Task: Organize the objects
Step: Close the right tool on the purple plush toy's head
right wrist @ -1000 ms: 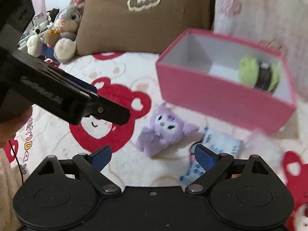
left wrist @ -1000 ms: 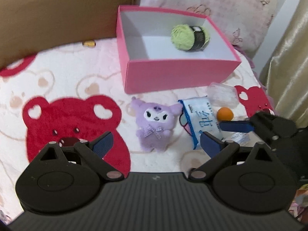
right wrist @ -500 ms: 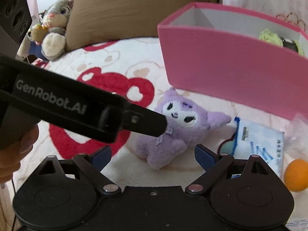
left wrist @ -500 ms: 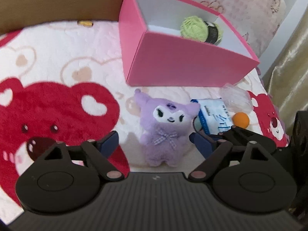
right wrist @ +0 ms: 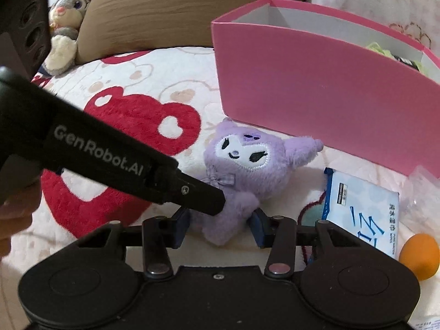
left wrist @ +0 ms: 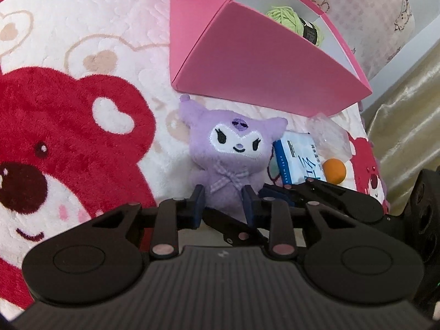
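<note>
A: Since a second ago both grippers have dropped from above the blanket onto the purple plush toy, and their wide-spread jaws have swung in.

B: How does the left gripper sit?

A: Its jaws are closing, and the pads already pinch the toy's lower body from both sides.

B: And the right gripper?

A: Also closing, with the toy's lower end between its pads; they seem to press the fur, though the left gripper's finger hides part of it.

B: Where is the toy?

A: On the blanket, just in front of the pink box, with a blue-and-white packet and an orange ball beside it. Green yarn sits in the box.
</note>
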Tool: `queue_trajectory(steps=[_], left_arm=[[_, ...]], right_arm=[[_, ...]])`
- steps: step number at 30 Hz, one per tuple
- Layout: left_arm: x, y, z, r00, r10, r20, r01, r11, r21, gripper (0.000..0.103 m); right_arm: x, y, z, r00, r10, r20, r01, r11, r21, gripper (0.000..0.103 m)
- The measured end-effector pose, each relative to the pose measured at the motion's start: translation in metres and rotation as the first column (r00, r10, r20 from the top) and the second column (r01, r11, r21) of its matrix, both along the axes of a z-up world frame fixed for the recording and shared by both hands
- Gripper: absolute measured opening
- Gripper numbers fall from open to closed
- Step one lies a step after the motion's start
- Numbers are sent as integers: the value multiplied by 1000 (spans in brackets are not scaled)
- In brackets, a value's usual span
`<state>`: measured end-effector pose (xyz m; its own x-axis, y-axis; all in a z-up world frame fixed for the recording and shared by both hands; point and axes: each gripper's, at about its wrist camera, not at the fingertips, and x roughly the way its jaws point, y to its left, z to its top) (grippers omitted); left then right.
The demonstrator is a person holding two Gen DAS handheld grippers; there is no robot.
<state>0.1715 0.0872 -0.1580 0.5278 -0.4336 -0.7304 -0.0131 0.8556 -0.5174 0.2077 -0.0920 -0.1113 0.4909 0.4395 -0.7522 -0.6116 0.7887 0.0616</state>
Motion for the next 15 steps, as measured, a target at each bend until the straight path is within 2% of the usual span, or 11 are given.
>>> queue_trajectory(steps=[7,13,15], left_arm=[[-12,-2,20,1000,-17,11,17,999,-27,27],[-29,-15,57,997,-59,47,59,998,13,26],[-38,-17,72,995,-66,76,66,998,5,26]], right_arm=[[-9,-16,23,1000,16,-12,-16,999,31,44],[-21,-33,57,999,31,-38,-28,997,78,38],[-24,-35,69,999,41,-33,-38,995,95,36]])
